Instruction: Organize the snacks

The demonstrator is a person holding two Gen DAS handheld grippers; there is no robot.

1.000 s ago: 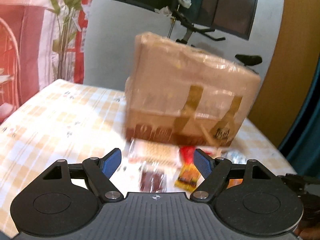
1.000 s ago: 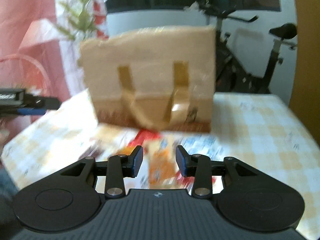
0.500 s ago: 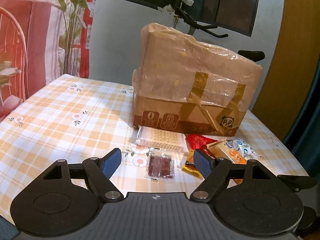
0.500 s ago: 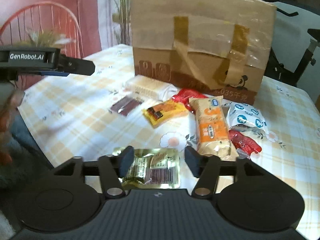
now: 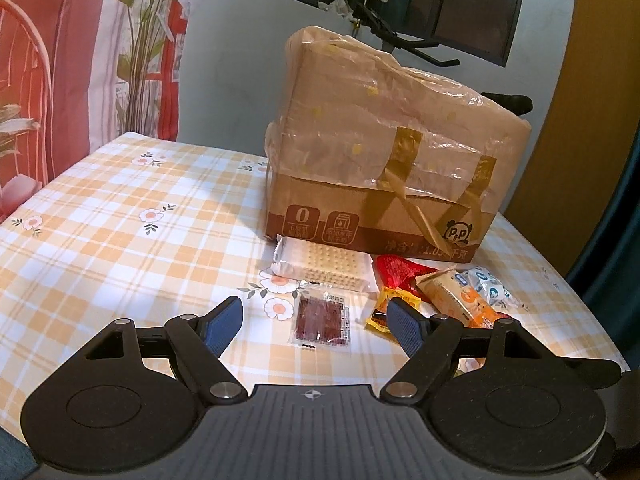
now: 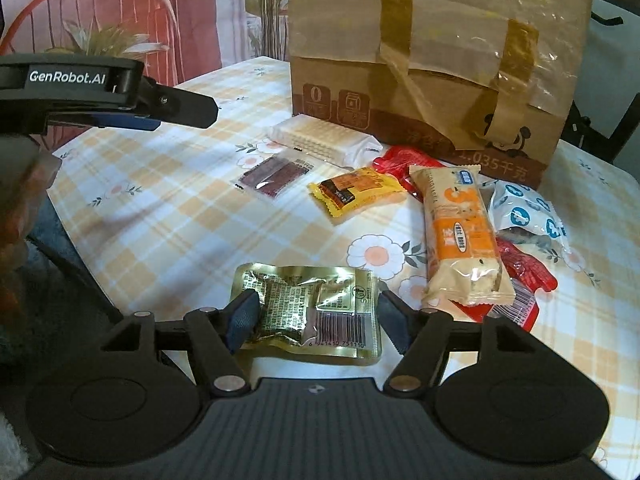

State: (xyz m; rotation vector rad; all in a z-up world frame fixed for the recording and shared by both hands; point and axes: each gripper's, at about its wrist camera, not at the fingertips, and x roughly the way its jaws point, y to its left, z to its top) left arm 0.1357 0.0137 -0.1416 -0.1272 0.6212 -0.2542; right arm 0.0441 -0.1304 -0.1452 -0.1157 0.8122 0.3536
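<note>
Gold foil packet (image 6: 308, 312): lay flat on the checked tablecloth (image 6: 168, 216) between the opening, not yet pressing jaws of the right gripper (image 6: 316, 316); judged light, crinkly, slippery; best pinched across its side seams; left gripper (image 5: 316, 320) apart, empty.

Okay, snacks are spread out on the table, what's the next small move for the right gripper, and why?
Probably close the right gripper on the gold packet: its jaws are opening, the packet lies flat between them, and neither pad presses it yet.
</note>
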